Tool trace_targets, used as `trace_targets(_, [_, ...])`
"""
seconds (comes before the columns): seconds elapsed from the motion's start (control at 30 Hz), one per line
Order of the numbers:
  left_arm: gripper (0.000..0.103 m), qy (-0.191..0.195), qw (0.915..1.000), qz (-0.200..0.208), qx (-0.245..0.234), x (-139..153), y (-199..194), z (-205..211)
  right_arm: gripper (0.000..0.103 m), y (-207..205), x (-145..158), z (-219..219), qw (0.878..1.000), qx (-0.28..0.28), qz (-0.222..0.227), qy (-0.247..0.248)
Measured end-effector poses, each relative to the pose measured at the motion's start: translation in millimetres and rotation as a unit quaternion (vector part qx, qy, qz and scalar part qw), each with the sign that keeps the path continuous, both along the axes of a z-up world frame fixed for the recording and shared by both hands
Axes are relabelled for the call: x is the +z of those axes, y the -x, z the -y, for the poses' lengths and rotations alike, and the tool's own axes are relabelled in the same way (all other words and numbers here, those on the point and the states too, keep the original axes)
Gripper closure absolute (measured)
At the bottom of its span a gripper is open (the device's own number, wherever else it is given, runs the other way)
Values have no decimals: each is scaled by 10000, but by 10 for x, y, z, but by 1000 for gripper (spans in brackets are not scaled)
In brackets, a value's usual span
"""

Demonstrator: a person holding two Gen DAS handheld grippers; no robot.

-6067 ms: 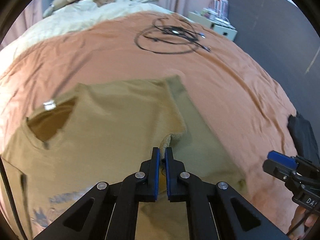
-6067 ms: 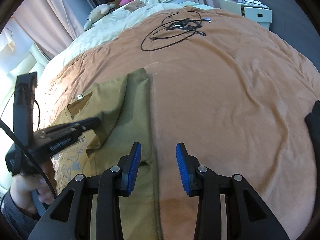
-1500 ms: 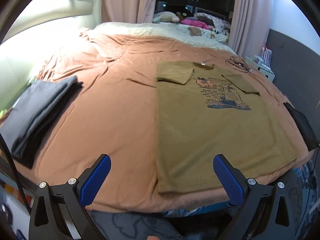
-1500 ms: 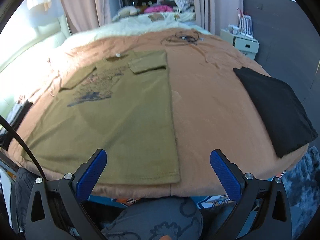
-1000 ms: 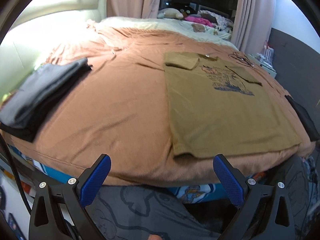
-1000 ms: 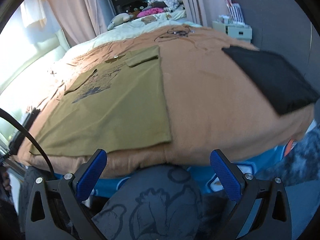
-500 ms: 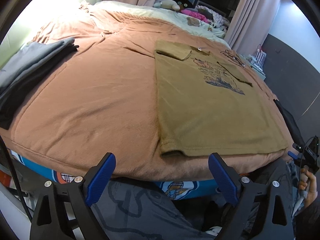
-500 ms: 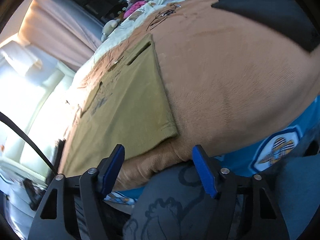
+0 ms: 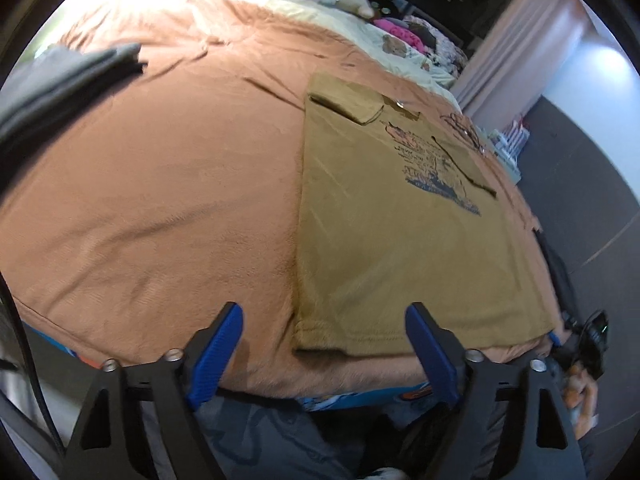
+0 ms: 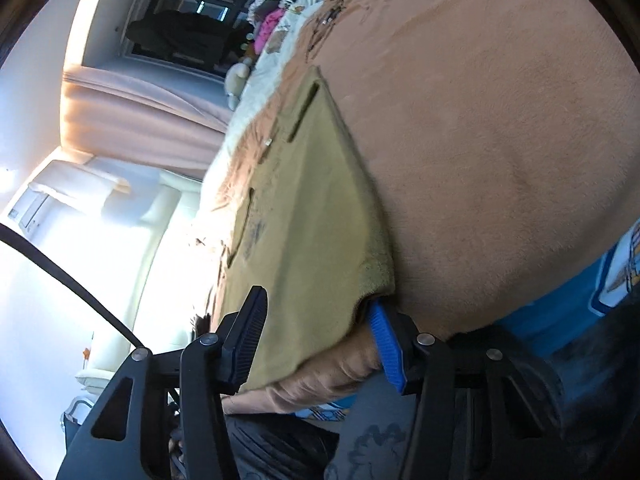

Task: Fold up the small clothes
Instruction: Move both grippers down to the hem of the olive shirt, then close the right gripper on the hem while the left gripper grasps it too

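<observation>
Here the olive T-shirt [image 9: 400, 240] lies flat on the orange blanket [image 9: 160, 200], sleeves folded in, print showing. My left gripper [image 9: 324, 344] is closing, empty, at its hem; only the right view shows my right gripper [image 10: 320, 344] closing around the hem corner.

I am looking into a bedroom in a home. A wide bed [image 9: 160, 184] under an orange blanket fills most of my view, with a cream duvet [image 9: 304, 8] at its far end. Soft toys [image 9: 348, 2] and a heap of pink cloth [image 9: 404, 34] lie beyond it. Pink curtains [image 9: 516, 40] hang full height, and folded clothes [image 9: 60, 76] sit on the blanket.
</observation>
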State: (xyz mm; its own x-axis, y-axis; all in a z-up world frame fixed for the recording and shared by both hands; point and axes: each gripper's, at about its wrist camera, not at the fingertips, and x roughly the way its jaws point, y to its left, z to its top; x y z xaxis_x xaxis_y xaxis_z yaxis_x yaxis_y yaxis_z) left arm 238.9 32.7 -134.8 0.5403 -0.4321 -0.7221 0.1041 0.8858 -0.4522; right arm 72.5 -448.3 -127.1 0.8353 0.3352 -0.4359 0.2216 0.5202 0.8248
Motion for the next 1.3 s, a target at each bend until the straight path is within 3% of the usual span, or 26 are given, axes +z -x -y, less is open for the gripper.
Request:
trace_targets(0.2, [26, 196, 9992, -320, 160, -105, -165, 53, 53, -41, -198, 42, 9997, -79, -194, 134])
trace_targets(0.27, [31, 251, 9986, -413, 193, -151, -220, 73, 61, -57, -197, 65, 9996, -118, -176, 201])
trace_targets(0.33, [36, 272, 9979, -533, 251, -209, -276, 85, 82, -71, -187, 97, 9991, -193, -224, 312])
trace_targets(0.43, [46, 274, 9967, -665, 380, -271, -351, 65, 99, -70, -159, 151, 9984, -383, -232, 348])
trace_targets(0.57, [59, 523, 9954, -704, 374, -274, -370, 27, 102, -36, -2, 116, 9966, -637, -146, 506])
trace_targets(0.77, [59, 794, 9936, -769, 237, -320, -262, 48, 102, -12, 79, -18, 9946, -668, -130, 789])
trace_targets(1.0, [59, 773, 9935, -786, 271, -357, -153, 40, 102, -146, 140, -151, 9933, -709, -208, 894])
trace_targets(1.17, [60, 813, 9940, -697, 242, -407, -300, 82, 102, -184, 199, -164, 9928, -705, -247, 935])
trace_targets(1.3, [71, 661, 9951, -699, 240, -411, -295, 78, 102, -193, 219, -161, 9927, -718, -280, 927])
